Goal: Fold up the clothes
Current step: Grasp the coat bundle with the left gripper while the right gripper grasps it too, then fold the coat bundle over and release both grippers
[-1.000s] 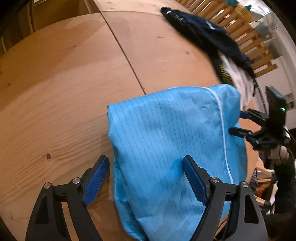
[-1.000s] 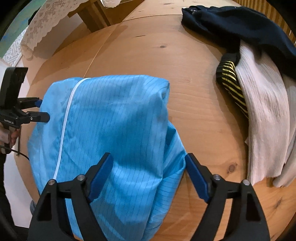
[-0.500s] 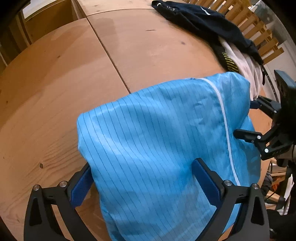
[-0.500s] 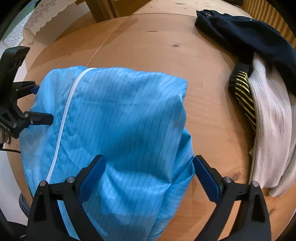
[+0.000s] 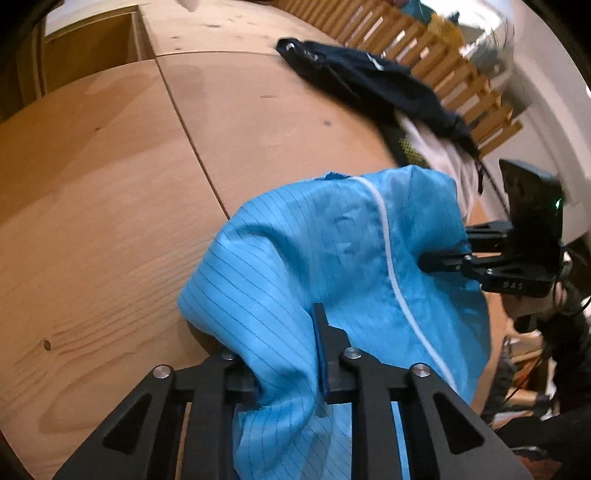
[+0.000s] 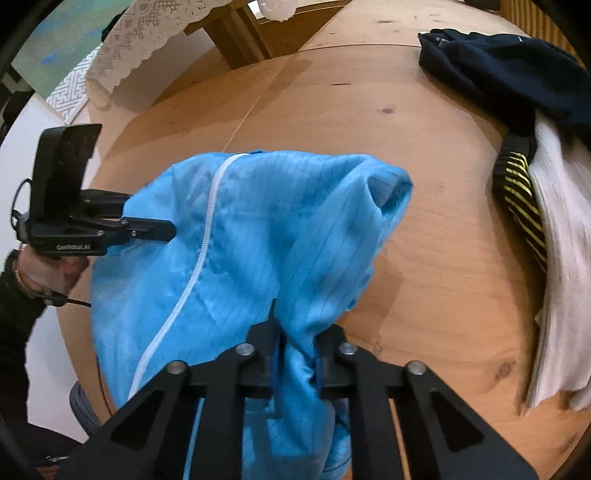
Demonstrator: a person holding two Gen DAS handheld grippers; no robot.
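A light blue pinstriped garment [image 5: 332, 258] with a white zipper lies bunched at the near edge of the wooden table [image 5: 110, 184]. In the left wrist view my left gripper [image 5: 291, 347] is closing, its pads pinching a fold of the blue cloth. My right gripper [image 5: 428, 260] bites into the garment's right side. In the right wrist view my right gripper [image 6: 299, 332] is also closing, with a gathered ridge of the blue garment [image 6: 258, 221] squeezed between its pads. My left gripper [image 6: 168, 229] grips the garment's left side there. The cloth is lifted into peaks at both grips.
A dark navy garment [image 6: 517, 70] lies at the table's far right over a white ribbed garment [image 6: 565, 258] and a black and yellow striped piece [image 6: 521, 199]. A slatted wooden rail [image 5: 443, 59] runs behind them. A lace cloth [image 6: 147, 33] hangs beyond the table.
Both grippers went from wide open over the flat blue garment to shut on folds of it. The cloth has bunched up and lifted at both sides.
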